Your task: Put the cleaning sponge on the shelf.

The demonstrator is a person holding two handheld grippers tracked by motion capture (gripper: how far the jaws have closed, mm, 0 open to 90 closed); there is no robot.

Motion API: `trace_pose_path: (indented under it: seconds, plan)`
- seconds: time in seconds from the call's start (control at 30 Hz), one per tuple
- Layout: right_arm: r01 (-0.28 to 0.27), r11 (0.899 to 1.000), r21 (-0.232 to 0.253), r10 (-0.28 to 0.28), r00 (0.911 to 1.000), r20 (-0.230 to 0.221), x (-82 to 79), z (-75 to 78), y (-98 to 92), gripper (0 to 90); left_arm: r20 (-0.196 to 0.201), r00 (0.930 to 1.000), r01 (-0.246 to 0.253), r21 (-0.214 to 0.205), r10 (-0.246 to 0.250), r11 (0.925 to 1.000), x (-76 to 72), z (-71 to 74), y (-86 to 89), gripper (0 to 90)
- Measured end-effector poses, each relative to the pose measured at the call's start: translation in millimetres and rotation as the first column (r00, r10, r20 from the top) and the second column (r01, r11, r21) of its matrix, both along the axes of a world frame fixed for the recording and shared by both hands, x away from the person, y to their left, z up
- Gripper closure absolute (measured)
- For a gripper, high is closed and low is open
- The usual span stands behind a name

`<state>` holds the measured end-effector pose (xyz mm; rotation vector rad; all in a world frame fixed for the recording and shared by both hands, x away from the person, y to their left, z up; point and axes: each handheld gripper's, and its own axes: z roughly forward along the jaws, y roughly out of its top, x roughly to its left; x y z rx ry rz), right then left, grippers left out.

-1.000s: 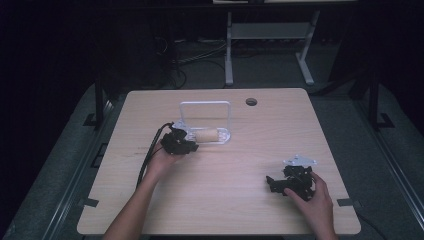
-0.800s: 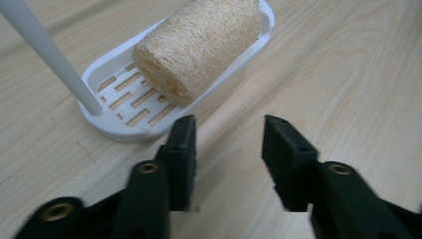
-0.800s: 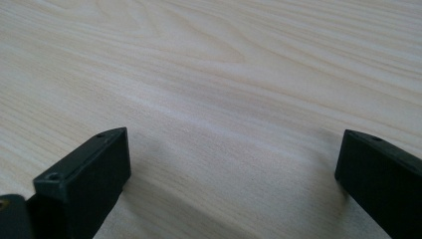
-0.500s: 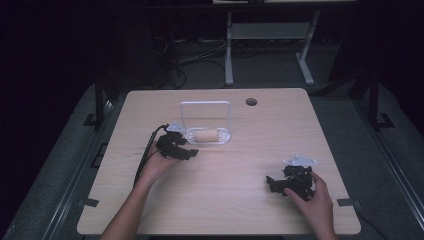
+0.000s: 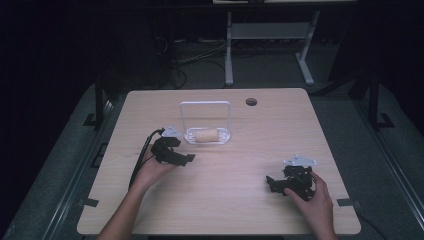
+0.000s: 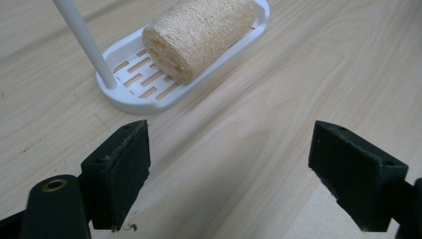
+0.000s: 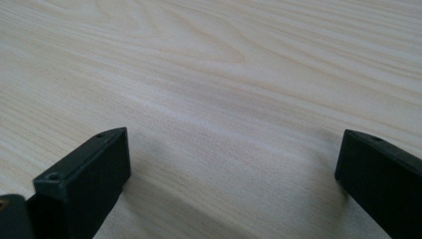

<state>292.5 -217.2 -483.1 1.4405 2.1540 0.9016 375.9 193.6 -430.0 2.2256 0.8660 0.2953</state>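
My left gripper (image 6: 231, 174), jaws just opened and empty, sits below the loofah (image 6: 199, 35) in its white tray (image 6: 134, 99); my right gripper (image 7: 234, 179) is open too.

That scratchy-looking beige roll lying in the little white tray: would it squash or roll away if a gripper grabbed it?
The loofah roll looks fibrous and full of holes, so probably light and somewhat springy. Its coarse surface should grip well. Being cylindrical it could roll, though the white tray has a raised rim that likely stops it.

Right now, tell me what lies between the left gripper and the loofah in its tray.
Only bare wood: in the left gripper view, the left gripper has open, empty jaws, with table grain running up to the white tray holding the loofah.
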Motion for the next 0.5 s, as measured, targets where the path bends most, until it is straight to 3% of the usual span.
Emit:
trace_pose_path:
  seconds: [0.5]
  plan:
    - [0.000,1.000,0.000,0.000,1.0000,0.000,0.0,0.0,0.0,0.5,0.033,0.9995,-0.004,-0.012,0.004,0.9999,-23.8,-2.6,18.0,15.1]
